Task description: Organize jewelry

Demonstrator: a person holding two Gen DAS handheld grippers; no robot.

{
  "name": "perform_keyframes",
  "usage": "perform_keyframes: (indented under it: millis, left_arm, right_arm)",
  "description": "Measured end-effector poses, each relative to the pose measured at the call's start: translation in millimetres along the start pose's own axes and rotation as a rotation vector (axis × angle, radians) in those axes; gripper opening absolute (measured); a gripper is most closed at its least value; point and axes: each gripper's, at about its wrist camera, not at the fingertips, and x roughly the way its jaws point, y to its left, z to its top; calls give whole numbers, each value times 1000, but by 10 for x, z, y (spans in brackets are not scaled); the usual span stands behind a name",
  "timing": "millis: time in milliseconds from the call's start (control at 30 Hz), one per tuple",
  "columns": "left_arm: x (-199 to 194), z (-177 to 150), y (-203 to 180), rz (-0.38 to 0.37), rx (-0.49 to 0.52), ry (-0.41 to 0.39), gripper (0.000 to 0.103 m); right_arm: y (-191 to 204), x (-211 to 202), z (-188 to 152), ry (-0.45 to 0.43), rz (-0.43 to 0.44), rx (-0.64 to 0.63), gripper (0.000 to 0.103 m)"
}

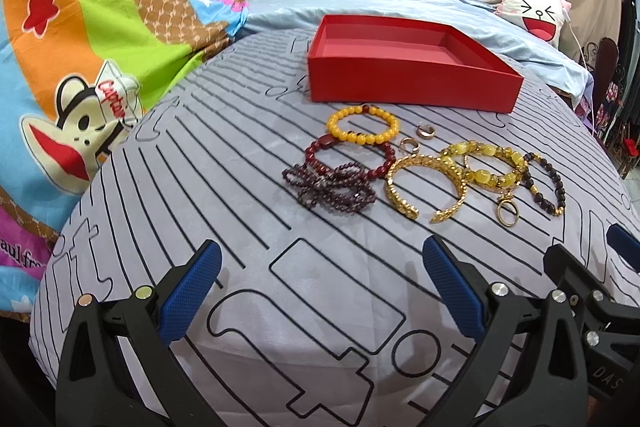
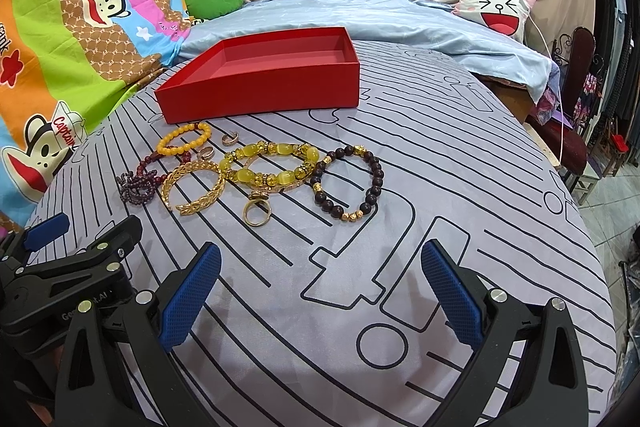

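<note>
Closest in, the left gripper (image 1: 320, 291) and right gripper (image 2: 320, 291) both hang spread wide over the striped sheet (image 1: 240, 235), nothing in either, side by side. Just past them all the jewelry sits in a cluster: gold cuff (image 1: 424, 183), yellow stone bracelet (image 1: 486, 163), dark bead bracelet (image 2: 348, 183), garnet strand (image 1: 328, 183), red bracelet (image 1: 348, 157), amber bracelet (image 1: 362, 125), gold ring (image 2: 257, 213) and two small rings (image 1: 416, 139). Behind that the red box (image 1: 408, 67) looks empty, so I'd say nothing's sorted yet. Bracelets overlap, so counting pieces is tricky, and the box's near inside corner is hidden by its wall.
</note>
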Motion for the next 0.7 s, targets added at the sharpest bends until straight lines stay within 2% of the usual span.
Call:
perform_keyframes:
  millis: [233,467,700]
  left_arm:
    - [15,9,185,12,-31,22,96]
    - [92,182,352,33,-57,40,96]
    - [331,339,264,22,-30,75,96]
  right_arm:
    - [-75,14,-8,31,-2,4,97]
    - [-177,24,93,32,-11,25,97]
    - [-235,83,214,31,-14,39,97]
